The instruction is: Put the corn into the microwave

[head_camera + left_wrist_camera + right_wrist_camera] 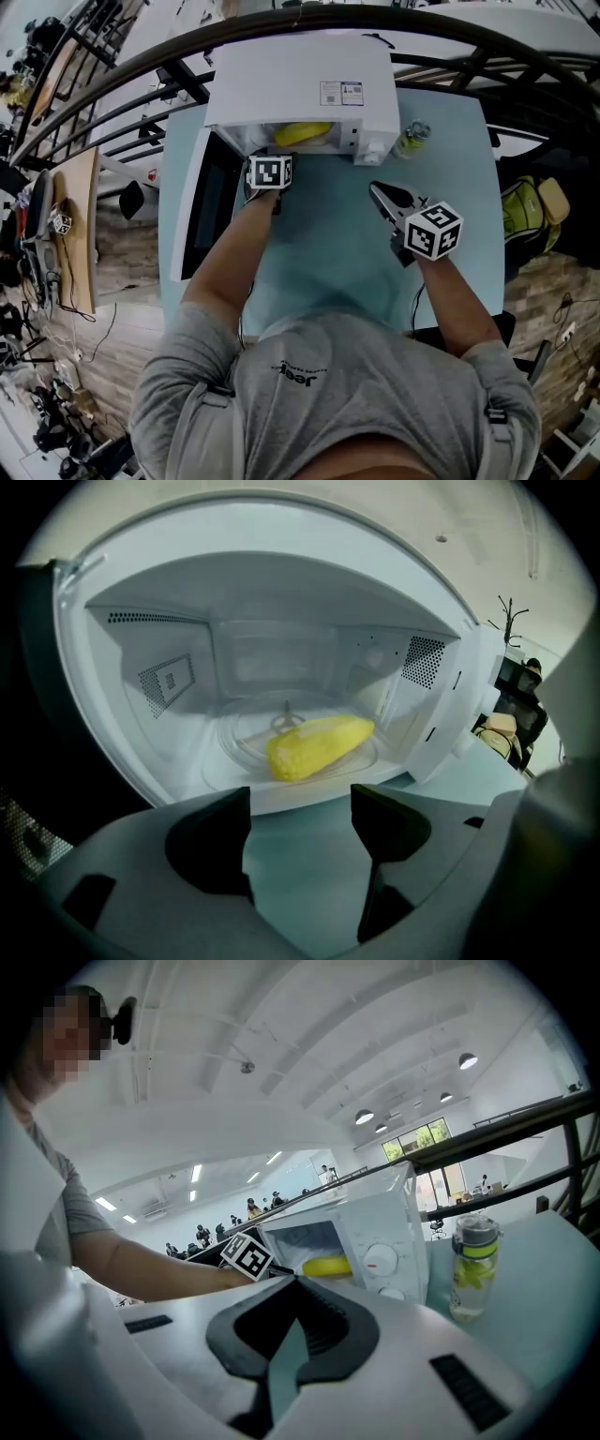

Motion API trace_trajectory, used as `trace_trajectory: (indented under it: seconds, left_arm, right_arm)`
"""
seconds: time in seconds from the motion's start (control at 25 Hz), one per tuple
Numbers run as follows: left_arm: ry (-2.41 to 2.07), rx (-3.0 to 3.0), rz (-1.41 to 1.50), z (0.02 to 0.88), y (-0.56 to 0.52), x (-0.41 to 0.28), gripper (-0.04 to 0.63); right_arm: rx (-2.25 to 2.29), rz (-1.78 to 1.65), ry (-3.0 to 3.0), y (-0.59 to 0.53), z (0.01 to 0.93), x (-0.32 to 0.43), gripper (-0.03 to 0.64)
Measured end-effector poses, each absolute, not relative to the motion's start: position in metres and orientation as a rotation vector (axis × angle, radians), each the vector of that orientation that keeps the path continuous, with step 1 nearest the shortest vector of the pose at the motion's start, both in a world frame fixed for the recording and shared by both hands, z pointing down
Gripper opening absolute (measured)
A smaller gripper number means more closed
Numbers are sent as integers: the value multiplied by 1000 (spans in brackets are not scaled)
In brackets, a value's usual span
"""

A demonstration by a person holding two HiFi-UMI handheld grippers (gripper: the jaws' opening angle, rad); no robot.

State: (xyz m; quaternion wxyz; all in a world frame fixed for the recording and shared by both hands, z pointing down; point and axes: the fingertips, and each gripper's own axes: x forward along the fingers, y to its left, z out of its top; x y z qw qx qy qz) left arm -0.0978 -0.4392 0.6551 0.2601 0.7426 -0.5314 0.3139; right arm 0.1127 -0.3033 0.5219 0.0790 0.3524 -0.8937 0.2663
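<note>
The yellow corn (319,745) lies on the glass turntable (239,738) inside the white microwave (300,80), whose door (208,204) hangs open to the left. From above, the corn (302,133) shows in the opening. My left gripper (298,819) sits just in front of that opening, open and empty, with the corn a short way beyond its fingertips. My right gripper (382,194) hovers over the table to the right of the microwave front. It is shut with nothing in it, and points towards the microwave (375,1241).
A clear bottle with a green band (411,139) stands on the pale teal table (328,253) just right of the microwave. Dark railings curve behind the table. The open door fills the table's left side.
</note>
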Motion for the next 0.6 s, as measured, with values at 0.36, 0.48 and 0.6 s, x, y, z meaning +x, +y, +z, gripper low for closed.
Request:
trace_trajectory:
  seconds: [0.36,0.48,0.6]
  left_arm:
    - [-1442,2011,778,639,-405,-73,336]
    - [-1428,2041,727,628,-389,-60,336]
    - [-1434,2060,651,616,-369,-54,336]
  right_arm:
    - [1082,787,-2686,-287,510,157,18]
    - [1075,779,-2704,-283,504,168,18]
    - [1057,773,-2714,-276,500,180,18]
